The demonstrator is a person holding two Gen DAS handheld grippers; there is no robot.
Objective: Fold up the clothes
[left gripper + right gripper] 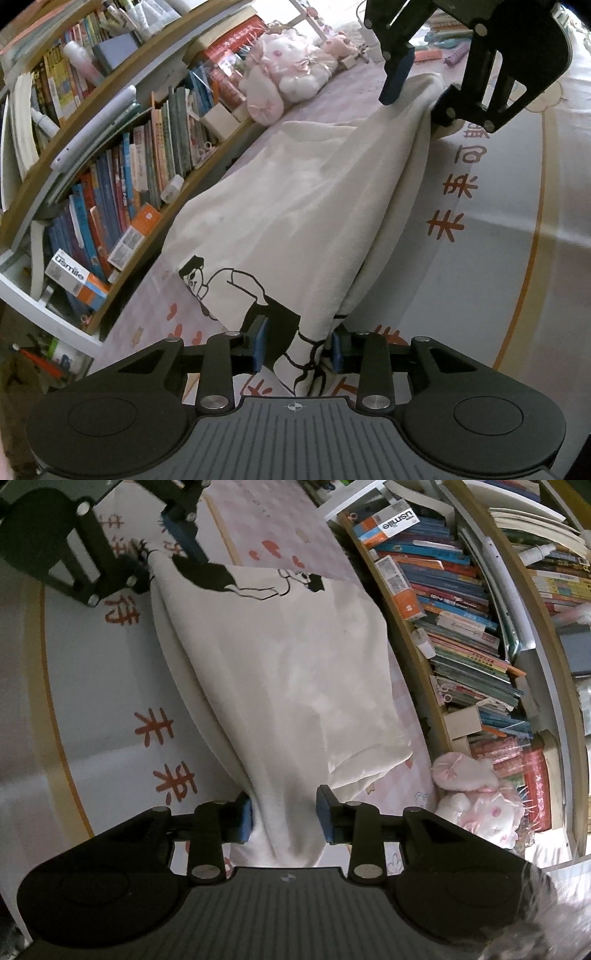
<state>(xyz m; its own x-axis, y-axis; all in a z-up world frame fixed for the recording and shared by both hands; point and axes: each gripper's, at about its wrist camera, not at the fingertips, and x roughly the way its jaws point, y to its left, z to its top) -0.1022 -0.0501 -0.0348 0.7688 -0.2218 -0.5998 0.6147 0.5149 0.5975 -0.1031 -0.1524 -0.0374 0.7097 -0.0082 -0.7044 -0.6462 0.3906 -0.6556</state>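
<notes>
Fingers of L gripper (297, 349) stand partly open w/ the printed end of the shirt (295, 206) bunched between them; whether the pads actually pinch it can't be told. R gripper (284, 818) is the same at the far plain end: fingers apart, cloth running through the gap. Shirt's long axis runs gripper to gripper, stretched and raised along that edge, rest draping toward the bookshelf (110, 147) onto the bed (517, 258).

We are seeing black left tongs (297, 349) and right tongs (284, 821), wearing blue pads, silver screws, ribbed grey bases.
</notes>
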